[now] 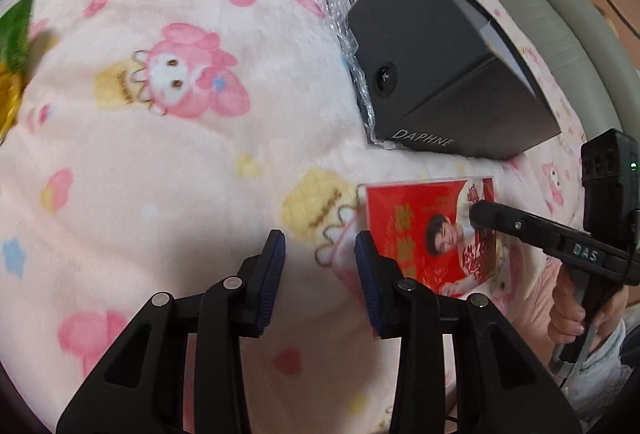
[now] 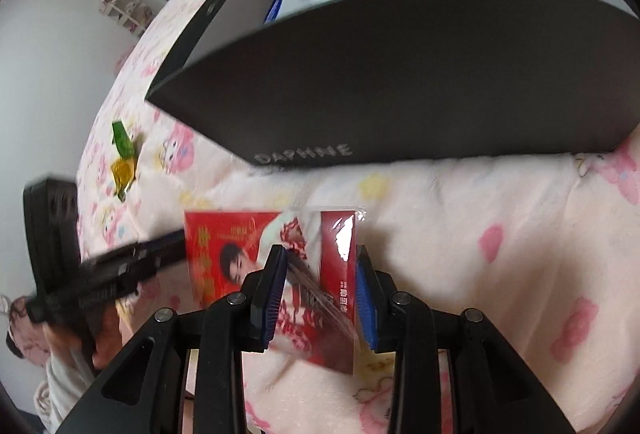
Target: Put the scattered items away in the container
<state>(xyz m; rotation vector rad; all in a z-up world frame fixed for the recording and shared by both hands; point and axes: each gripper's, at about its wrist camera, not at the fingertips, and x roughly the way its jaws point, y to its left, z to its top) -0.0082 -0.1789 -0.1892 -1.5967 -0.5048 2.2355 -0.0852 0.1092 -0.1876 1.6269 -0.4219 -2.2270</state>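
Box [image 2: 400, 82] behind red packet [image 2: 224, 254], green-yellow wrapper [image 2: 123, 162] left

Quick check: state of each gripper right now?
Left gripper: open, holding nothing, just left of the red CD case.
Right gripper: open, straddling the red CD case's right edge, not clamped.

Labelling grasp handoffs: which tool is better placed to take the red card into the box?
Right. The right tool straddles the flat red plastic-sleeved card; the left tool is open over the blanket beside it.
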